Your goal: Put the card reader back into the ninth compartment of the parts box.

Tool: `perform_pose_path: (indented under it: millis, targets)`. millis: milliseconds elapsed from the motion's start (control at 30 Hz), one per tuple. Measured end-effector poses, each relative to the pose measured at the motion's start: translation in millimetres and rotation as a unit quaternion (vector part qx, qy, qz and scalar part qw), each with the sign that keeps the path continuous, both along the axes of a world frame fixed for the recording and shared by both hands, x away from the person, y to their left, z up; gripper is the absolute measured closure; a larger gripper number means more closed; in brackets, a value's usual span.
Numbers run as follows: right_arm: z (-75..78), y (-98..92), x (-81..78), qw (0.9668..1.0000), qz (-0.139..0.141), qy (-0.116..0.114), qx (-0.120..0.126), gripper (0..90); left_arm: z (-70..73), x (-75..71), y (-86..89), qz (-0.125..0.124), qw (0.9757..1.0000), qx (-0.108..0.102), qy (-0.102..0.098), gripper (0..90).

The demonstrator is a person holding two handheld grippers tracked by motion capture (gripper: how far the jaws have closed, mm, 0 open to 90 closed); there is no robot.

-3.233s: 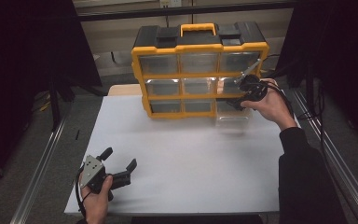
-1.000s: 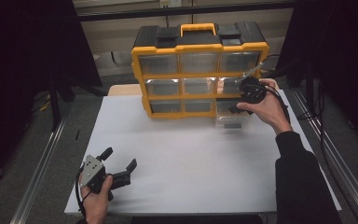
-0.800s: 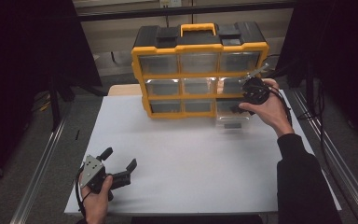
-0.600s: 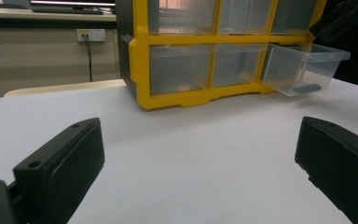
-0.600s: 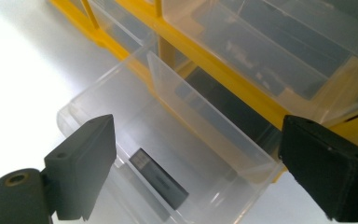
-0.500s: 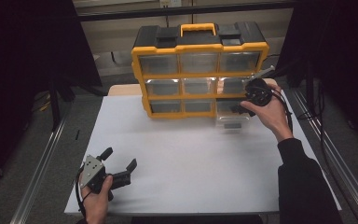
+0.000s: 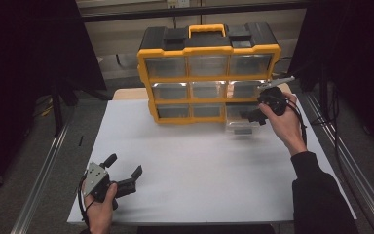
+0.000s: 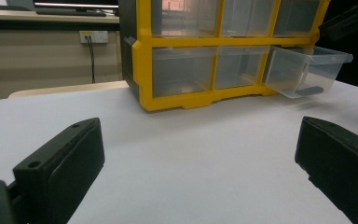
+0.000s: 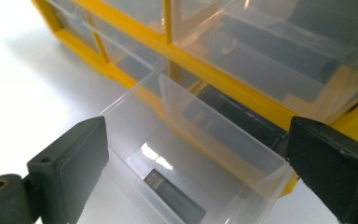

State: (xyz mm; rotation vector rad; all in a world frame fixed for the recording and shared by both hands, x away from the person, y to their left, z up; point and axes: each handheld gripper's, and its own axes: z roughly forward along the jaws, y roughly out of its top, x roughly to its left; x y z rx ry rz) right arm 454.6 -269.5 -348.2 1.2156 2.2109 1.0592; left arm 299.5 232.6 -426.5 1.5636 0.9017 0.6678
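A yellow and black organizer (image 7: 208,73) with clear drawers stands at the table's far side. Its bottom right drawer (image 7: 241,122) (image 8: 307,70) (image 9: 191,154) is pulled out and holds a small dark flat piece (image 9: 172,196). My right gripper (image 7: 255,117) (image 9: 193,186) hovers just above that drawer, jaws open on either side of it, gripping nothing. My left gripper (image 7: 124,173) (image 8: 200,182) rests open near the table's front left edge, pointing at the organizer, nothing between its jaws.
The white table top (image 7: 199,170) runs between the organizer and the front edge. Metal rails (image 7: 44,170) flank the table on both sides. A wall socket with cables (image 8: 93,37) is behind the table.
The right gripper has drawn back and lifted slightly from the organizer front, and the bottom right drawer now stands pulled out. The left gripper has stayed still.
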Motion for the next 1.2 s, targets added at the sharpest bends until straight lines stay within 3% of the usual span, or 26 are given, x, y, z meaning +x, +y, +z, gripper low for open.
perform_pose_path:
  millis: [467,733,1000,1200]
  targets:
    - [-12.0,-7.0,-19.8,0.9986,-0.016,-0.041,0.029,4.3,-0.3,-0.4,-1.4,-0.001,1.0000,0.001,-0.001,1.5]
    - [-19.0,-4.3,-31.6,0.9984,-0.028,-0.048,0.014,2.6,-0.8,-0.1,-2.2,-0.001,1.0000,0.001,0.000,1.9]
    - [-25.5,-5.6,-43.0,0.9964,-0.038,-0.066,0.036,2.5,-0.8,-0.3,-2.3,-0.001,1.0000,0.006,-0.002,2.0]
    - [-26.6,-3.6,-54.1,0.9927,-0.046,-0.091,0.064,3.1,-0.8,0.0,-2.2,0.001,1.0000,0.007,-0.001,1.6]
